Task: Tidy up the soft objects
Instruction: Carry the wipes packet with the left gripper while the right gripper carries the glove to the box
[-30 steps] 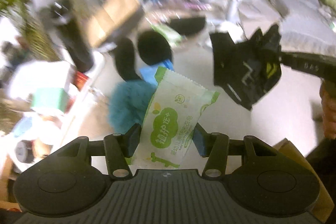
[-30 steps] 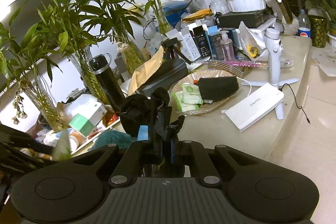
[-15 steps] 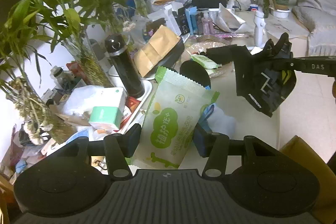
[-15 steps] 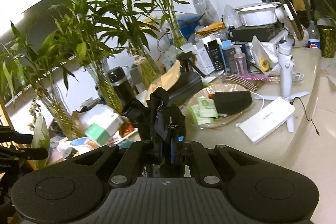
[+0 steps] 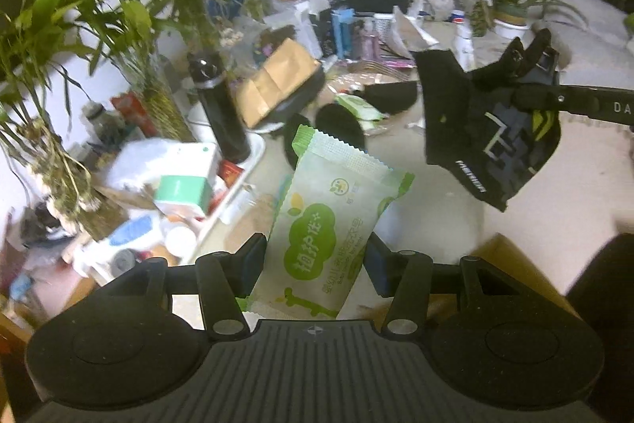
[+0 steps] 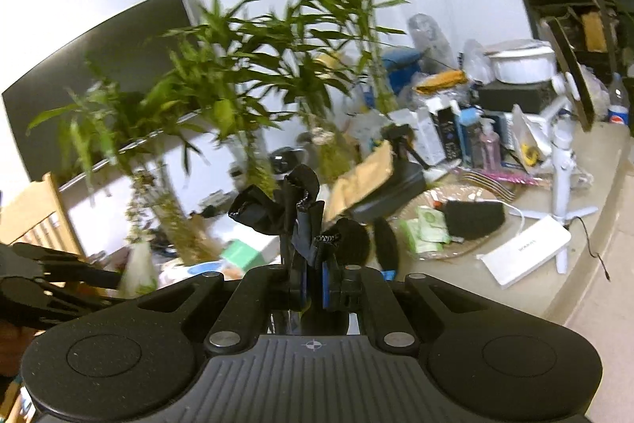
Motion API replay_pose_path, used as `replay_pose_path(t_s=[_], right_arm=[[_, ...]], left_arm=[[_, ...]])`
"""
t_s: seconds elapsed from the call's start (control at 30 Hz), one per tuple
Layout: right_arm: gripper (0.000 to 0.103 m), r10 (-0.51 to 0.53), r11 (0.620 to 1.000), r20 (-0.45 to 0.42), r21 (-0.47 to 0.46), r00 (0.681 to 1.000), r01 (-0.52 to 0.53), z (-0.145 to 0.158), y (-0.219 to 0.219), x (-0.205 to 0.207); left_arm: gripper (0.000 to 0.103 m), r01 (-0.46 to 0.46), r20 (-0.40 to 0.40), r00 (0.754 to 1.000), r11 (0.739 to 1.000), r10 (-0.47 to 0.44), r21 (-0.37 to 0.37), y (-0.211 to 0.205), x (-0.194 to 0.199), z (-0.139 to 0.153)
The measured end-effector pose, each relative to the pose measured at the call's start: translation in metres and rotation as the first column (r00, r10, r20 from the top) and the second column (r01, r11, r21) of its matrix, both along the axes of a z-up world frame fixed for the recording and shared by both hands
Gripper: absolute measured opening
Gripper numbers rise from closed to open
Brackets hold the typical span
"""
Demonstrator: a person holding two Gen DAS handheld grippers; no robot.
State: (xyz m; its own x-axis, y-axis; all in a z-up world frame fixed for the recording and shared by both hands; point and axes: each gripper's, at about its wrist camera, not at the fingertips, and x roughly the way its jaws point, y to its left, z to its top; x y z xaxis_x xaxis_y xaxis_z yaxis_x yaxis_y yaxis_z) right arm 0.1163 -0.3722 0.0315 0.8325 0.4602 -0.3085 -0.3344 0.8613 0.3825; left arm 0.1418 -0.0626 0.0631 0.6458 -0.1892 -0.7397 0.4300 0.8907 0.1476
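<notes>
My left gripper is shut on a green and white tissue pack and holds it in the air above the counter. My right gripper is shut on a black glove, which hangs in the left wrist view at the right, level with the pack. The left gripper and its pack show at the left edge of the right wrist view. A woven plate on the counter holds more green packs and a black cloth.
Bamboo plants in vases line the wall. A black bottle, a brown envelope on a black case, boxes, a white power bank and a white gimbal stand crowd the counter. A wooden chair stands at left.
Both grippers have risen and tilted up with their loads still held. The teal plush under the pack has left the left wrist view. The counter clutter sits lower in both views.
</notes>
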Motion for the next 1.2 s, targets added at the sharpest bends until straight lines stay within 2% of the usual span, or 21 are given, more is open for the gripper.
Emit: replay_pose_path(t_s=[0.2, 0.43, 0.67, 0.87, 1.2], right_arm=[[0.009, 0.069, 0.998, -0.007, 0.000, 0.998, -0.069, 0.012, 0.010, -0.026], [0.009, 0.116, 0.993, -0.025, 0.005, 0.993, -0.116, 0.010, 0.017, -0.054], [0.009, 0.145, 0.989, -0.049, 0.024, 0.988, -0.144, -0.001, 0.022, -0.067], [0.009, 0.168, 0.986, -0.067, 0.031, 0.983, -0.167, -0.008, 0.026, -0.070], [0.009, 0.189, 0.982, -0.088, 0.034, 0.978, -0.187, -0.016, 0.029, -0.073]], left_arm=[[0.052, 0.032, -0.091, 0.995, 0.995, -0.040, -0.094, 0.012, -0.015, -0.005], [0.052, 0.013, -0.221, 0.974, 0.984, -0.053, -0.179, 0.033, -0.022, -0.028], [0.052, 0.015, -0.282, 0.958, 0.991, -0.052, -0.132, 0.037, -0.029, -0.056], [0.052, 0.053, -0.266, 0.962, 0.997, -0.067, -0.059, 0.034, -0.039, -0.075], [0.053, 0.067, -0.160, 0.984, 0.995, -0.078, -0.070, 0.036, -0.057, -0.070]])
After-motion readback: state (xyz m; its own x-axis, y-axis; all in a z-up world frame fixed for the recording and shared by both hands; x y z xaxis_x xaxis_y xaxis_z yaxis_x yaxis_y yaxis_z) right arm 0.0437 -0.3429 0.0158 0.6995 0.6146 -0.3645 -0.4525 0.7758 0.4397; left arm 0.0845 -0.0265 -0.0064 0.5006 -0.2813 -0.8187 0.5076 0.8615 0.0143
